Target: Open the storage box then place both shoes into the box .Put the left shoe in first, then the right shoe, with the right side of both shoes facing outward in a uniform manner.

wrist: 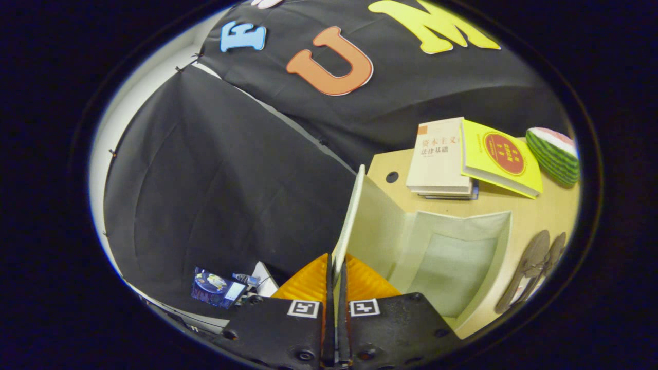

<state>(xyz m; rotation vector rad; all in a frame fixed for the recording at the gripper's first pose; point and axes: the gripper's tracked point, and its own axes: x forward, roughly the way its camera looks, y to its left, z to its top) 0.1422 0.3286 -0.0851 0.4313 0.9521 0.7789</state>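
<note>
- Your gripper (335,280) is closed on the lid (350,216) of the storage box (452,257); both fingers pinch the lid's thin edge, and the lid stands swung up, nearly upright.
- The box sits on the bench (534,205), just ahead of the fingers and to their right, with its inside bare and in plain view.
- Judging by this, the opening step is almost done. Carry the lid on along its hinge arc, not straight back, so the box does not get dragged.
- Let go only when the lid will likely stay open unaided.
- A dark pair of shoes (534,267), as far as you can tell, lies just beside the box's far right wall.
- The books (462,156) and the watermelon toy (555,154) lie beyond the box, well apart from your path.
</note>
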